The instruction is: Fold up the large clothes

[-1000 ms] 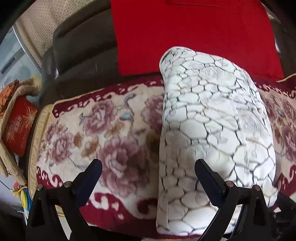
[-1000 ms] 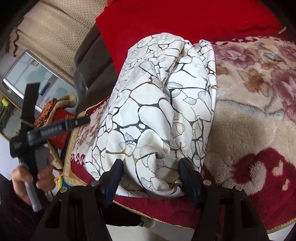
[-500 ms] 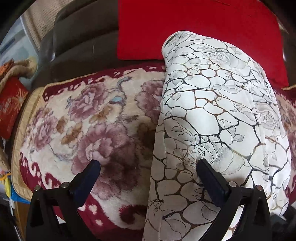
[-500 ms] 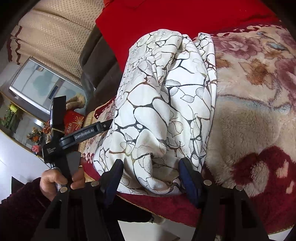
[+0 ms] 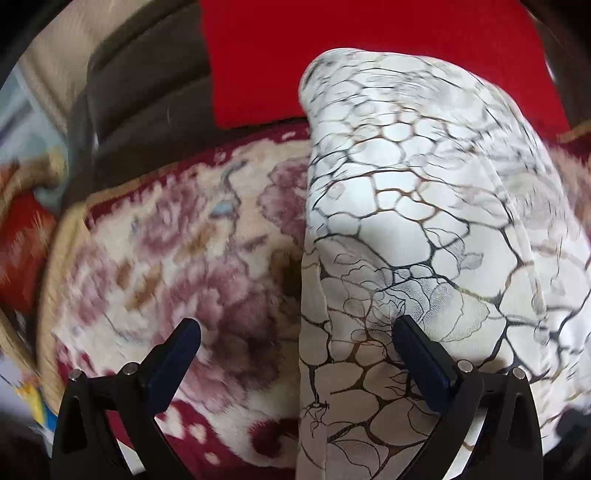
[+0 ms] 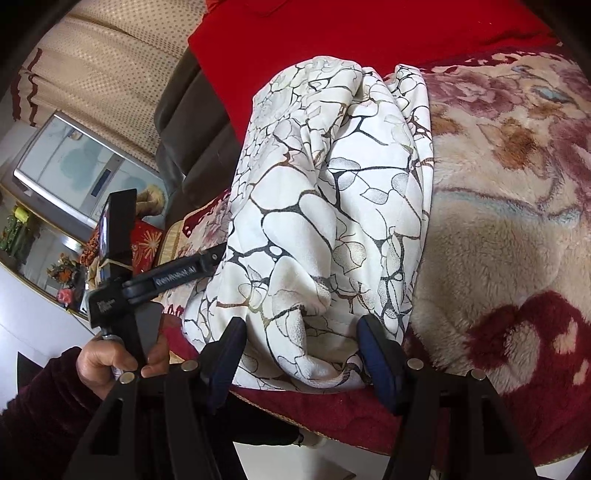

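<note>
Already your white crackle-print cotton garment [image 6: 325, 229] lies folded into a long bundle on the floral plush blanket [image 6: 509, 229]. Your right claw [image 6: 301, 343] brackets its six-o'clock end, apparently pinching; your left claw [image 5: 295, 336] gapes at nine o'clock. A final fold remains.

- From the left wrist we look steeply down, close over the white patterned garment [image 5: 424, 221] on the floral blanket [image 5: 166, 258].
- From the right wrist we face the blanket's front edge, close.
- We see garment, blanket and red cushion [image 6: 369, 33] in both.
</note>
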